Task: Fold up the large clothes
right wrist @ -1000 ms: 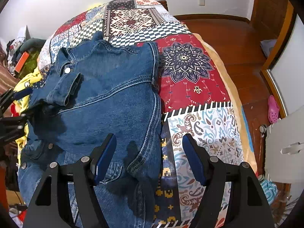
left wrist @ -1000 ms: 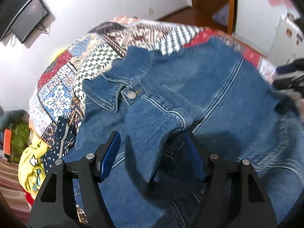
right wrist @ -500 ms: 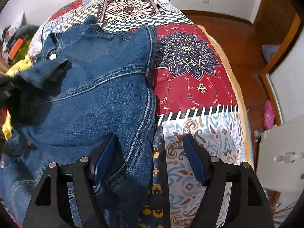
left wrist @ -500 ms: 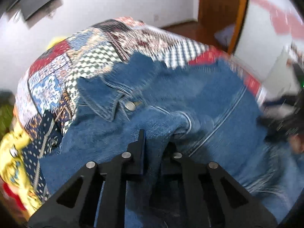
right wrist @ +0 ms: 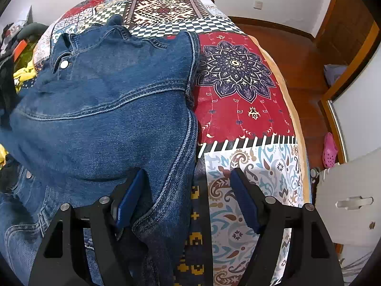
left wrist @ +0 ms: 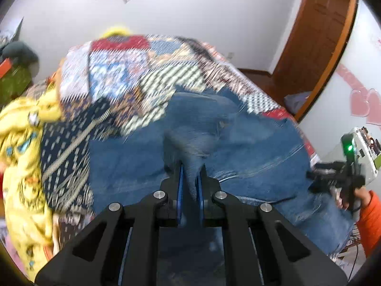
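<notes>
Your left tongs (left wrist: 190,183) are clamped on a denim sleeve (left wrist: 190,152), lifting it for the fold. Your right tongs (right wrist: 188,200) stand open astride the jacket (right wrist: 107,109) edge, which lies spread on the bed (right wrist: 238,95).

rough matt denim jacket (right wrist: 100,119) on smooth printed cloth bedspread (right wrist: 238,90).

My left gripper (left wrist: 190,178) is clamped tight on cloth; my right gripper (right wrist: 188,197) hangs open, pointing steeply down.
</notes>
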### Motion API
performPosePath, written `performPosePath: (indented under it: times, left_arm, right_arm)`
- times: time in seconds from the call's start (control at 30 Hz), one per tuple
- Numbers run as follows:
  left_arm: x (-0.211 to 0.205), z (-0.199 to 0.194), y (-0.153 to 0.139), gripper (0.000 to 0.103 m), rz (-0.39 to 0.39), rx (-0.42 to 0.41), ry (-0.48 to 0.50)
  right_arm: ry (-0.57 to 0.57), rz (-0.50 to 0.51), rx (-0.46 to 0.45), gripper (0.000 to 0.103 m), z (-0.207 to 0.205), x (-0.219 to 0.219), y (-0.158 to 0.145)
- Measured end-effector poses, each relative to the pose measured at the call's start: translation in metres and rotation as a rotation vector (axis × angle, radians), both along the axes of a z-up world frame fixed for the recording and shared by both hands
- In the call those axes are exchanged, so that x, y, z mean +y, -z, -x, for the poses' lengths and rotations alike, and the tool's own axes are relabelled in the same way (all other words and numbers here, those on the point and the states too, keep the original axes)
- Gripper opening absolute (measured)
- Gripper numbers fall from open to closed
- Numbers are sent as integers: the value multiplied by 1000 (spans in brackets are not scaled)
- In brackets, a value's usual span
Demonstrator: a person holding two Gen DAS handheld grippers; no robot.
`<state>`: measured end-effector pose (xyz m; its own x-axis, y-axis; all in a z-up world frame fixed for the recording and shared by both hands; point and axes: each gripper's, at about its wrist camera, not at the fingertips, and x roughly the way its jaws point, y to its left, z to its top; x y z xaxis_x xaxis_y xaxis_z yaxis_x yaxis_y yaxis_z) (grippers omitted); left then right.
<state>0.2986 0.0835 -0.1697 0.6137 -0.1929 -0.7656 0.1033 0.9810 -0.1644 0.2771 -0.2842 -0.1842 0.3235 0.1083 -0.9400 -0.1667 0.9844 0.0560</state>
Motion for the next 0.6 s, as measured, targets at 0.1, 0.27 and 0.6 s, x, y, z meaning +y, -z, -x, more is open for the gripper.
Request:
performPosePath:
  times: [0.1,0.27,0.6]
  left_arm:
    - [28,18,18,9,1,28,-84]
    - [66,44,54,10,50,150,-139]
    - [100,68,57,45,9,190,-192]
  right_arm:
    - [5,10,0,71,1,1,0]
    - [18,17,5,72,2,2,0]
    - [33,6,7,72,-2,3,-17]
